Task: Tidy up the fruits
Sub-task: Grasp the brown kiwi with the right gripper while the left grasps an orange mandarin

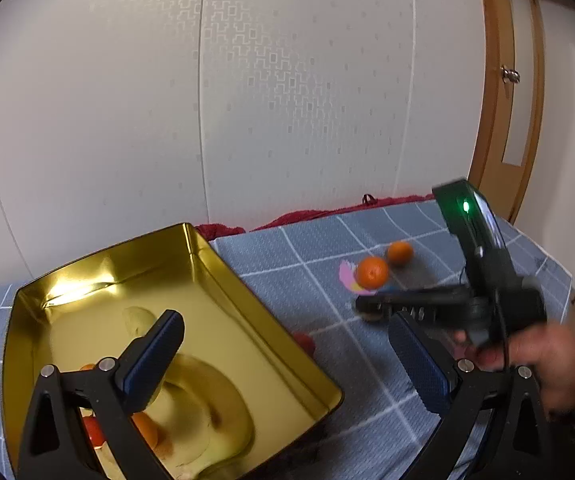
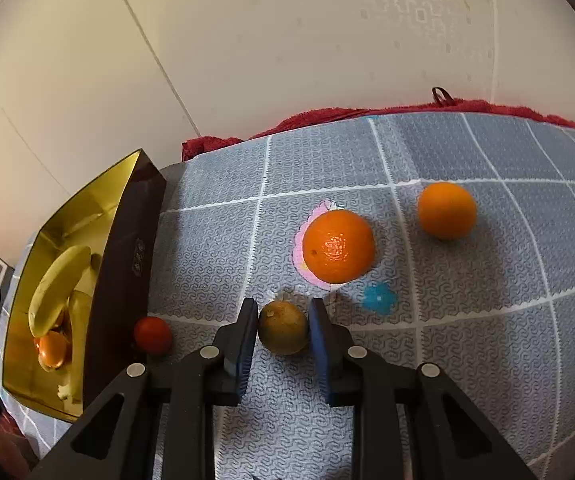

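while clamped on the brownish fruit [image 2: 283,332] — right gripper [image 2: 283,330]; left gripper [image 1: 283,360] spread wide over the gold tin [image 1: 191,268]

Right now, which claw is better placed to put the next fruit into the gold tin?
The right. The right claw is shut on the small brownish-green fruit on the mat. The left claw stands open and empty over the gold tin, away from the two oranges still out.
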Demonstrator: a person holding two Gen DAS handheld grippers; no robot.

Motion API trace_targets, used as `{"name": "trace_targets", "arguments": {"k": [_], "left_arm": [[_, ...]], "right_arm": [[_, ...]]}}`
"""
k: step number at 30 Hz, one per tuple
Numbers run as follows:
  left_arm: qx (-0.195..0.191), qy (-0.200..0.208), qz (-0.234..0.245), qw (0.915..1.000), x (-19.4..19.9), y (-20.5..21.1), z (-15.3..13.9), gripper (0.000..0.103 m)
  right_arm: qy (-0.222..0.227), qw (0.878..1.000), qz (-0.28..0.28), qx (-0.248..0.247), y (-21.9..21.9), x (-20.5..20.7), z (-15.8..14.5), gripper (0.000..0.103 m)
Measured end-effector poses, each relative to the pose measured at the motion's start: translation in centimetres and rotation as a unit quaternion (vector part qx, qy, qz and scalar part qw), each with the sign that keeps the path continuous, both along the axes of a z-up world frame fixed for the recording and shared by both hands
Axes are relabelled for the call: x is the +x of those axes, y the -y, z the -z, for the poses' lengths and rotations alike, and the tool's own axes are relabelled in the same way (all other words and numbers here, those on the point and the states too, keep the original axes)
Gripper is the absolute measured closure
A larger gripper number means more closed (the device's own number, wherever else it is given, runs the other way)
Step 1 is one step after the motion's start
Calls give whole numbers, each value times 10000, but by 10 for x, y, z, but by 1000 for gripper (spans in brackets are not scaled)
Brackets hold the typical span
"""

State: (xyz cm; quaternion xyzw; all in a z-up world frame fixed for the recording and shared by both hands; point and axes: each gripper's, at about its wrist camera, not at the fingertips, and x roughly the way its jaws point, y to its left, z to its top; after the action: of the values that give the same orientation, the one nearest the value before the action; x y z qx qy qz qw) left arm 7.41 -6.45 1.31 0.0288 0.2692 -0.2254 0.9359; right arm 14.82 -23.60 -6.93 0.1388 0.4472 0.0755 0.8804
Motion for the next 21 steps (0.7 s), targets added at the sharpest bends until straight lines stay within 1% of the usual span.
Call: {"name": "trace_targets", "arguments": {"k": [3, 6, 9, 12, 14, 17, 21], "left_arm": [[-168, -137, -22, 9998, 5, 0, 0, 0], [-310, -243, -110, 9992, 6, -6, 5, 0], [-375, -346, -325, 9982, 7, -16, 11, 0], [-490, -477, -306, 9972, 11, -14, 10, 0], [-515, -482, -254, 9972, 14, -4, 6, 0], [-516, -470, -137, 9975, 19, 22, -2, 0], [-196, -511, -72, 9985, 31, 68, -3, 0]], "right_arm": [[-17, 10000, -55, 38, 1, -4, -1, 78], [107, 9997, -10, 196, 10, -12, -10, 78], [257, 9985, 255, 408, 27, -23, -20, 78], [232, 9953, 650, 675, 52, -35, -23, 78], [186, 9928, 910, 757, 71, -42, -21, 78], [165, 9905, 1154, 727, 91, -47, -20, 78], [110, 9877, 1363, 760, 113, -51, -16, 78]]}}
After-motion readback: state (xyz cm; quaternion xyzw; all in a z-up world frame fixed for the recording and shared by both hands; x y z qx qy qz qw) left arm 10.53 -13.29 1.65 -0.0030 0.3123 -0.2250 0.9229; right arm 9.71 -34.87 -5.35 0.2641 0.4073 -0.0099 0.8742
